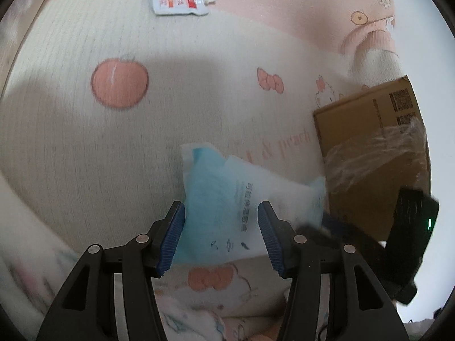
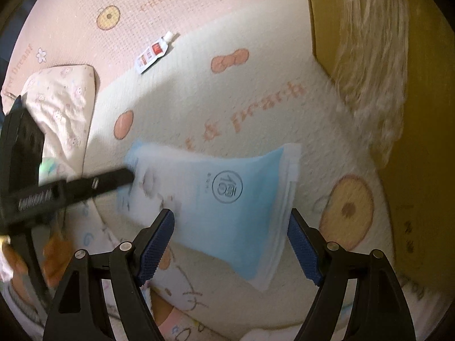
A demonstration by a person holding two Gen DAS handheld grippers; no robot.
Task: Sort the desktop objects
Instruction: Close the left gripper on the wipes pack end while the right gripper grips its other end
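Our left gripper hung with its jaws spread wide and gripping nothing, the blue-and-white packet lying on the blanket under the gap between its ribbed blue pads. Our right gripper (likewise unclenched) hovered over the same soft, flat packet. We counted one packet, one small white spouted pouch well beyond, and one taped cardboard box beside them.

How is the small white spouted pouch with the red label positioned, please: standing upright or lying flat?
Lying flat. The spouted pouch rests on its broad face on the peach-print blanket, label up, spout pointing sideways, in both wrist views.
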